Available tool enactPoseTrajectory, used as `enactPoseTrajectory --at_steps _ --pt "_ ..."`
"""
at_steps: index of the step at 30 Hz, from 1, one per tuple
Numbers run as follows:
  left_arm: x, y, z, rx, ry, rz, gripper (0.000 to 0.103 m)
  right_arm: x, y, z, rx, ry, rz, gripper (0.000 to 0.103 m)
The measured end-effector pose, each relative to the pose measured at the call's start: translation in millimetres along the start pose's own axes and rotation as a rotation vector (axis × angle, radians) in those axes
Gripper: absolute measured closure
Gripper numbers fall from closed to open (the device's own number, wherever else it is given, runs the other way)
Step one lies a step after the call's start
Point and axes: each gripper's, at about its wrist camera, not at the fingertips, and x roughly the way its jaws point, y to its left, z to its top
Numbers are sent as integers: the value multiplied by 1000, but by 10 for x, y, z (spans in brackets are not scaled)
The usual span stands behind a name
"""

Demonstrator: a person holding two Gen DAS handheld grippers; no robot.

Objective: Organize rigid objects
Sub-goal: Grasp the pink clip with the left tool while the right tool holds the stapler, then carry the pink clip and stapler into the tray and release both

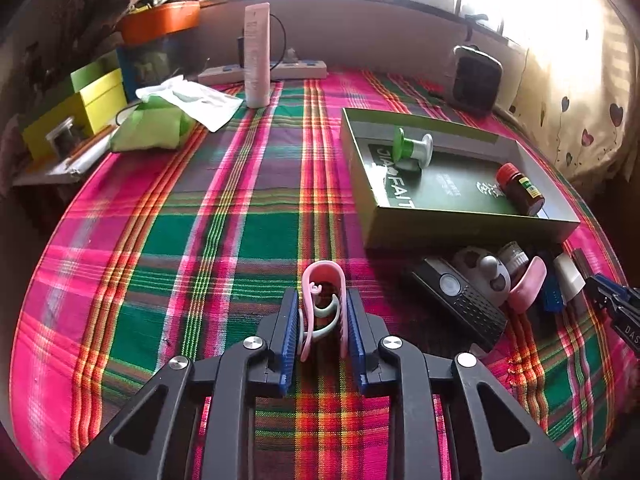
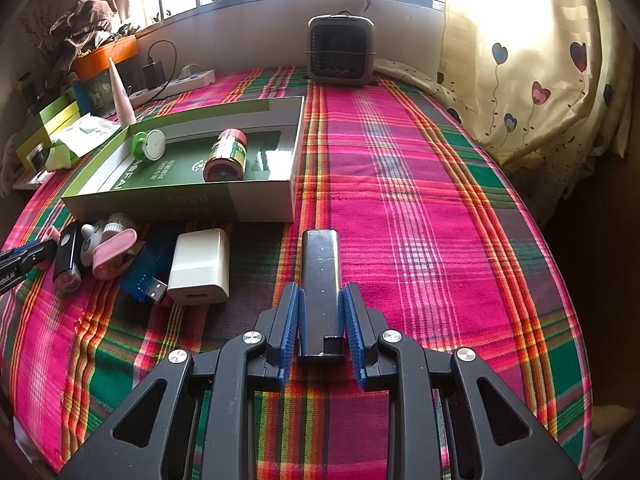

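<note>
My left gripper (image 1: 322, 296) is shut on a pink hair clip (image 1: 324, 267) just above the plaid cloth. The blue pads press its two sides. My right gripper (image 2: 321, 288) is shut on a dark bar-shaped device (image 2: 321, 256) that sticks out forward. An open green box (image 1: 460, 224) lies to the right in the left wrist view. It holds a green-and-white spool (image 1: 412, 148) and a brown bottle with a red cap (image 1: 520, 190). In front of the box (image 2: 180, 206) lies a pile: a white charger (image 2: 200, 266), a blue USB stick (image 2: 144, 276), a pink clip (image 2: 116, 254) and a black device (image 1: 456, 300).
A pale tube (image 1: 257, 56) stands at the back beside a power strip (image 1: 296, 70). A tissue pack (image 1: 152, 128) and yellow-green boxes (image 1: 96, 104) crowd the back left. A small dark fan (image 2: 341, 50) stands under the window. A curtain (image 2: 540, 80) hangs at the right.
</note>
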Motion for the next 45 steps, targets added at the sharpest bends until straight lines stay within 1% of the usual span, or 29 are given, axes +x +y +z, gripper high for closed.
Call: enactPoseTrajectory --at_steps 8,13,19,25,37,40,45 --pt "-2 4 -1 0 0 0 81 -11 -11 -9 6 -1 4 79" --pt "-59 8 15 0 -16 -2 81 -22 -10 -8 14 -3 25 79" --pt "-147 4 49 -1 -26 -18 81 -90 -3 18 17 -24 35 79" --pt "-250 -31 148 12 -53 -36 81 -152 16 84 17 -43 50 79" --pt "-274 -186 444 60 -83 -85 81 -244 109 398 -20 -96 69 79" --pt "-234 -229 525 62 -80 -110 81 -223 135 500 -30 -98 83 79" --pt "-129 -303 659 79 -69 -131 81 -127 188 672 -41 -92 104 79"
